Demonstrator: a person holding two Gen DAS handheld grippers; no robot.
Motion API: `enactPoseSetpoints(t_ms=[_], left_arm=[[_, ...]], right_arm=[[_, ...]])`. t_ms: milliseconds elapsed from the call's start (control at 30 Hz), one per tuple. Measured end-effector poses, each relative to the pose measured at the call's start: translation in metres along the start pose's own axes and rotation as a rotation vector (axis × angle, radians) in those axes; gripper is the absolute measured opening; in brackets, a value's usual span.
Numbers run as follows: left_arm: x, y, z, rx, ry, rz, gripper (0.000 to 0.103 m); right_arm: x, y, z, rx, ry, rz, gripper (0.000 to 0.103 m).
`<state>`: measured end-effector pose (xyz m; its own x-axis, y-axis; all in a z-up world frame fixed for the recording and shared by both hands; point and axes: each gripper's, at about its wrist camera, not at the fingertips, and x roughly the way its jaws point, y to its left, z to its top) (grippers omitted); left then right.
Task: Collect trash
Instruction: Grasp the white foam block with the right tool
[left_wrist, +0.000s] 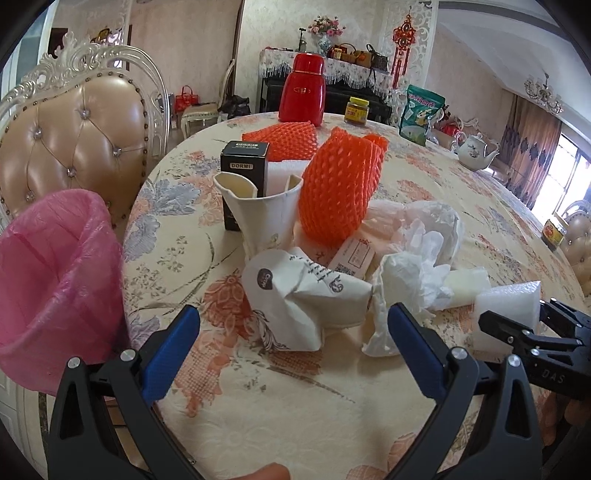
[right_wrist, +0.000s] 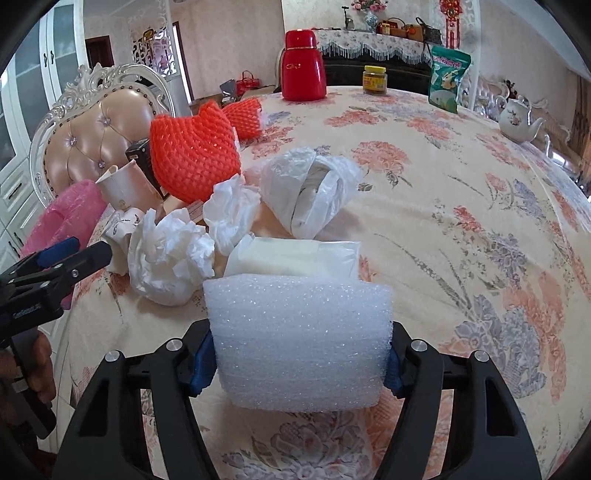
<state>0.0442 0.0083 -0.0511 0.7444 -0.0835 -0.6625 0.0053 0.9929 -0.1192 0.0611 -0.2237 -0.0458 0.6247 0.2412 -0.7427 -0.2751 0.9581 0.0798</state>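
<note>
Black claw (left_wrist: 293, 350) w/ blue pads (left_wrist: 171, 354), silver screws.

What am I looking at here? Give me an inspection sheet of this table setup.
Surface: round table, floral tablecloth.
Job's things: pink-lined bin at the table's edge; foam block; crumpled tissues; paper cups; orange foam nets; black box; plastic bag.
Clutter: red flask, jar, green pouch, teapot.
Grippers: right gripper shut on foam block; left gripper open, empty.
Cables: nothing seen.
Surroundings: padded chair, draped cabinet behind.
</note>
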Motion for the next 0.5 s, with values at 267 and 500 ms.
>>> enactPoseSetpoints(t_ms=[267, 500], left_arm=[[-0.009, -0.021, 0.007, 0.056, -0.05, -0.018, 0.097], [-0.013, -0.034, 0.042, 0.091, -0.122, -0.019, 0.091]], right_arm=[[-0.014, -0.016, 0.007, 0.029, -0.051, -0.001, 0.066], [-0.025, -0.026, 0.023, 0.043, -0.102, 0.008, 0.066]])
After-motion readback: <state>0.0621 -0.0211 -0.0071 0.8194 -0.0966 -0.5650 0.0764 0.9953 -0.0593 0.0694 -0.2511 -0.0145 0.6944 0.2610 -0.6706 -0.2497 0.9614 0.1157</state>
